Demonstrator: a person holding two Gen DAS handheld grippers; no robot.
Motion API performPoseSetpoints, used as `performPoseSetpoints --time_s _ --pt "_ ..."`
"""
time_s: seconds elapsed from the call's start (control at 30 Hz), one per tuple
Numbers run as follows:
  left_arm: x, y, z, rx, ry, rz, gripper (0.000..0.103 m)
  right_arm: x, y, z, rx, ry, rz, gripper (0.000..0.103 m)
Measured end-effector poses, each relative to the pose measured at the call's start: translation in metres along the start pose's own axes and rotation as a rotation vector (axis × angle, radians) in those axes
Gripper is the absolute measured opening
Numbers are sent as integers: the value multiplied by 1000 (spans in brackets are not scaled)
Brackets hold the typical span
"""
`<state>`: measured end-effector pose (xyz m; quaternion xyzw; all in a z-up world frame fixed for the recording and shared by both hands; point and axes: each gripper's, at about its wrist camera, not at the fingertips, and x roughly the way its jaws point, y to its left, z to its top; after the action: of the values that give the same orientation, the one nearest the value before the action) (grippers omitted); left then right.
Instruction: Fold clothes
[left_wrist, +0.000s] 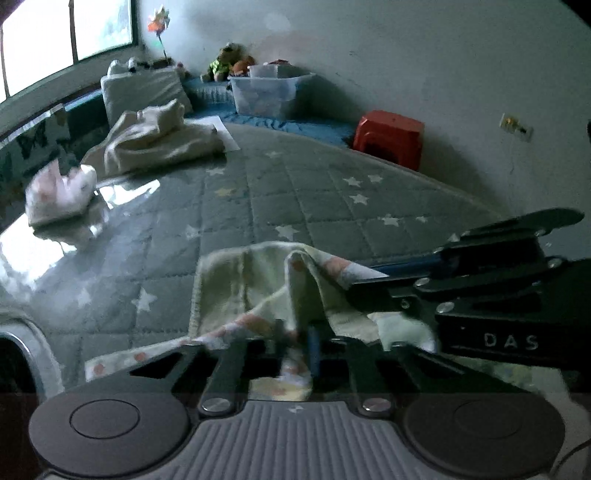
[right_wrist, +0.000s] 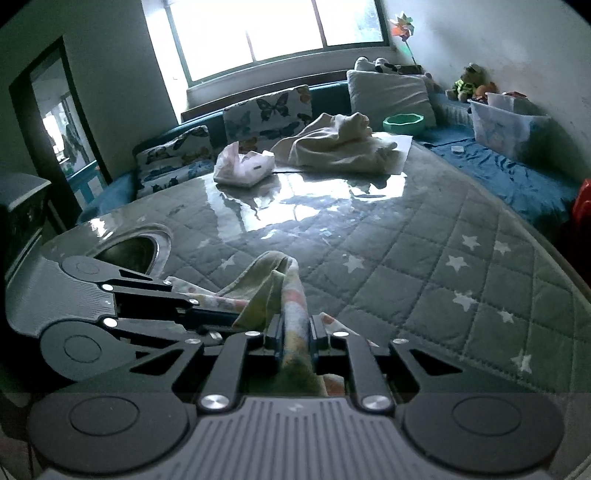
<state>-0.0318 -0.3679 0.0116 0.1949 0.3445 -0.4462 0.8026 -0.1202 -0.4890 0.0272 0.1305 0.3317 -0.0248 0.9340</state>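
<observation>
Quilted, star-printed mat (right_wrist: 424, 266) lies under us. Both our grippers, left (left_wrist: 295, 343) and right (right_wrist: 293, 339), clamp one soft, bunched cloth (right_wrist: 291, 314), its ridge running away from us.

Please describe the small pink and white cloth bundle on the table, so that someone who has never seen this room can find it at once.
Start from the big window and come down to the far edge of the star-patterned table. Two cloth heaps lie there on the glossy part. The pink and white bundle is the smaller, left one, apart from the larger plain cream heap on its right.
</observation>
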Motion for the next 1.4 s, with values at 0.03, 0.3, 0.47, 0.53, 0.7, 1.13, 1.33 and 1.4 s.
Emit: performPoseSetpoints --time_s 0.03,0.3,0.47,0.53,0.7,1.13,1.33,1.4 --pt "-2 3 0 -7 -8 11 3 0 -1 0 2 0 -4 17" --pt "-34 40 0 -123 -81 101 1 7 -2 10 0 -5 -23 36" --pt "-57 51 -5 -149 -123 147 1 25 1 26 11 12 9 37" --pt "-66 54 -8 -154 -136 161 1 36 2 33 32 31 32 37" --pt "-87 60 -25 -193 -145 178 1 60 15 43 11 83 37 36" --pt "-112 54 -69 -226 -132 174 1 96 70 59 -79 161 126 36" --pt "-123 54 -81 -250 -142 170 1 109 80 50 -145 202 54 21" --pt "-128 56 -84 -263 -148 176 1 105 80 46 -164 192 33 6"
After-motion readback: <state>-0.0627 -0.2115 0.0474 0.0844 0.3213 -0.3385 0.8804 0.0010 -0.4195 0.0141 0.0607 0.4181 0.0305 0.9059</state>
